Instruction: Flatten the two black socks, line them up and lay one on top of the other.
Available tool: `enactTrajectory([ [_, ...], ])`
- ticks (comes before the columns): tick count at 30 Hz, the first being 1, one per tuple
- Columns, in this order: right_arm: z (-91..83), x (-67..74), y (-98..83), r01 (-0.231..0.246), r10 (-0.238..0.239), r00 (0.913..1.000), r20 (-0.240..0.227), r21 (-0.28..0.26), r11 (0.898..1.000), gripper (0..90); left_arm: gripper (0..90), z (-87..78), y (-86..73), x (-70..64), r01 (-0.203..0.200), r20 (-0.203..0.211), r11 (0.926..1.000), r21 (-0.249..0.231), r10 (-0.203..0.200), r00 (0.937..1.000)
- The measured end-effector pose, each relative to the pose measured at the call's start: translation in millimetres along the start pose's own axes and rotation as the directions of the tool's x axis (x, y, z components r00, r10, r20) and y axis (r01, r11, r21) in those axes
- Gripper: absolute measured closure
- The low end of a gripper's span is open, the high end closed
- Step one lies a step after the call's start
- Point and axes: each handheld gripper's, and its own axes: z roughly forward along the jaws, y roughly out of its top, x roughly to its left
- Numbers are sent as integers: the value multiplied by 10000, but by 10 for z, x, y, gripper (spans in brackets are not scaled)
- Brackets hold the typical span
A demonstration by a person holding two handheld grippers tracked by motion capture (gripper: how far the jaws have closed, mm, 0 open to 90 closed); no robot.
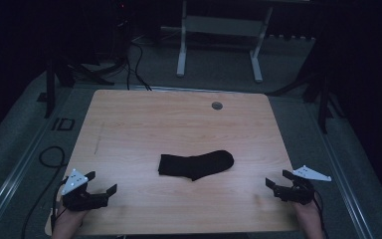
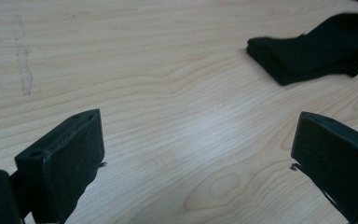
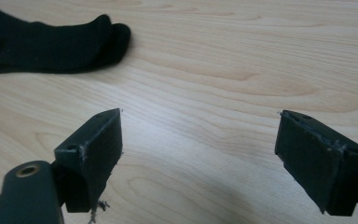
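The tabletop (image 1: 179, 124) is light wood with wavy grain lines, smooth, with a soft shine. A pale scuffed streak (image 2: 24, 70) sits near its left edge. The sock (image 1: 196, 164) is soft black cloth, dull, not shiny. The left gripper (image 1: 101, 182) and right gripper (image 1: 277, 179) look like hard black plastic, matt. Their fingertips (image 3: 93, 154) have rough, frayed edges. Each carries a flat pale grey plate (image 1: 73, 180).

Black sock (image 1: 196, 165) on the pale wood-grain table (image 1: 144, 124); black left gripper (image 1: 101, 182) and right gripper (image 1: 277, 179) flanking the sock; grey floor (image 1: 10, 149) around the table.
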Motion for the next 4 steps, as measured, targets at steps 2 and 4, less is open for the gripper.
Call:
enactTrajectory([
  [2, -4, -13, -13, -105, 107, 9998, 167, -122, 9999, 145, 30, -10, 2, -13, -53, -127, 9998, -182, 51, 9999],
  [4, -5, -18, -17, -111, 115, 9996, 250, -167, 9998, 145, 30, -18, -2, -14, -108, -240, 9994, -322, 101, 9997],
])
